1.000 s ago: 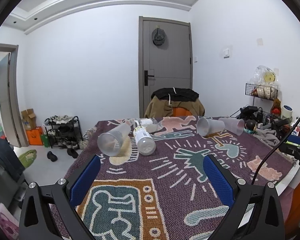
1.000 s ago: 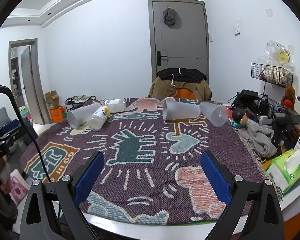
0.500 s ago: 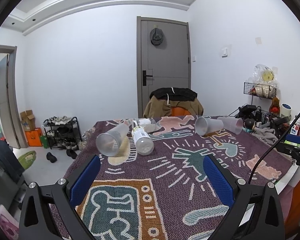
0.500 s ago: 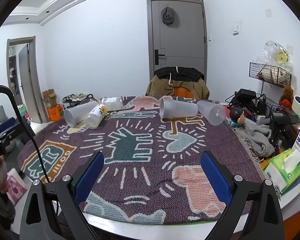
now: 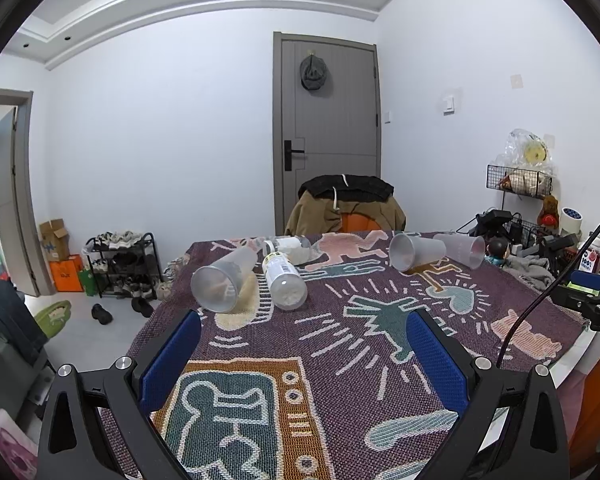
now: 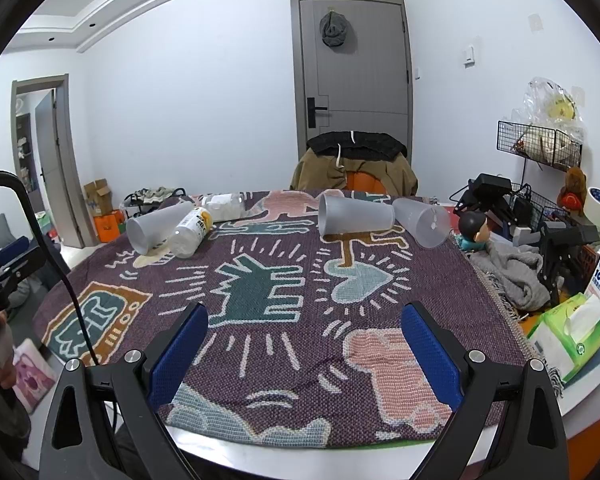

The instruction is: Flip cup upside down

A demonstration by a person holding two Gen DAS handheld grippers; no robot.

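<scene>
Three frosted plastic cups lie on their sides on the patterned cloth. One cup (image 5: pixel 224 278) lies far left with its mouth toward me; it also shows in the right wrist view (image 6: pixel 158 226). A second cup (image 6: pixel 354 215) and a third cup (image 6: pixel 422 220) lie at the far right; in the left wrist view they are the second cup (image 5: pixel 416 250) and the third cup (image 5: pixel 462 248). My left gripper (image 5: pixel 300 354) is open and empty, well short of the cups. My right gripper (image 6: pixel 304 348) is open and empty near the table's front edge.
Two plastic bottles (image 5: pixel 284 280) (image 5: pixel 288 245) lie beside the left cup. A draped chair (image 6: pixel 354 162) stands behind the table. Clutter, a grey cloth (image 6: pixel 508 268) and a tissue pack (image 6: pixel 568 328) crowd the right side. A shoe rack (image 5: pixel 120 264) stands on the floor at left.
Both grippers have shifted slightly; the scene has slid a little left in both views. The cups and bottles have not moved. Both grippers stay open.
</scene>
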